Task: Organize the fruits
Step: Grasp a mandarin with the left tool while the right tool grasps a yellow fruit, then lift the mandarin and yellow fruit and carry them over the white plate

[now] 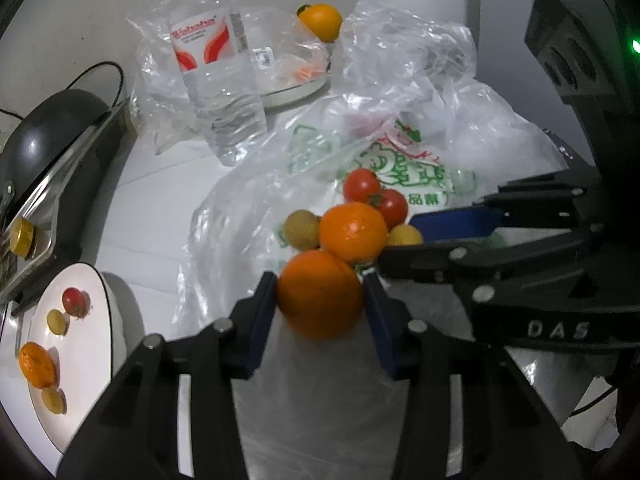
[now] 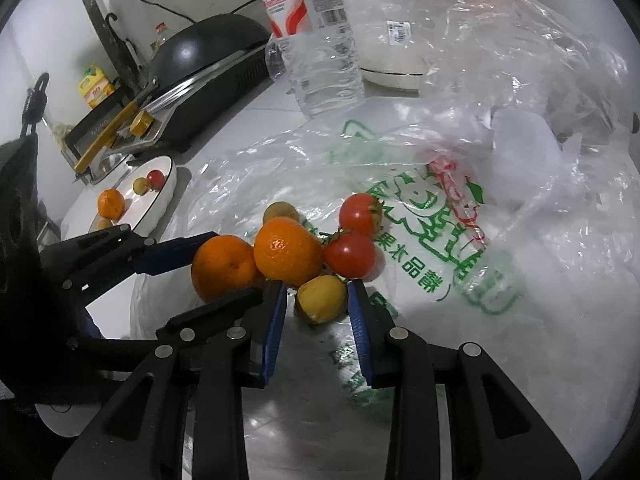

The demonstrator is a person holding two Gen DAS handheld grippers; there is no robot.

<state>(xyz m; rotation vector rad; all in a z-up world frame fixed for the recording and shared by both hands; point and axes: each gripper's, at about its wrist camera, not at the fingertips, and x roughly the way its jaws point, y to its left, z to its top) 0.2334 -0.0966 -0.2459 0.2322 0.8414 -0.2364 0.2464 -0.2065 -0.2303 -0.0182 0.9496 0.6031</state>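
A heap of fruit lies on a printed plastic bag (image 1: 384,160). My left gripper (image 1: 320,280) is shut on an orange (image 1: 320,294) at the near edge of the heap; it also shows in the right wrist view (image 2: 222,266). Behind it lie a second orange (image 1: 353,232), two tomatoes (image 1: 362,185), and a brownish fruit (image 1: 301,229). My right gripper (image 2: 316,288) stands around a small yellow fruit (image 2: 322,298), with small gaps at both pads. A white plate (image 1: 102,300) at the left holds an orange (image 1: 37,364), a tomato (image 1: 74,300) and two yellow fruits.
A water bottle (image 1: 216,68) stands at the back. Behind it a white dish (image 1: 296,90) under clear plastic, and another orange (image 1: 320,20). Crumpled plastic bags (image 2: 540,80) fill the right. A black appliance (image 1: 48,136) sits at the left beside the plate.
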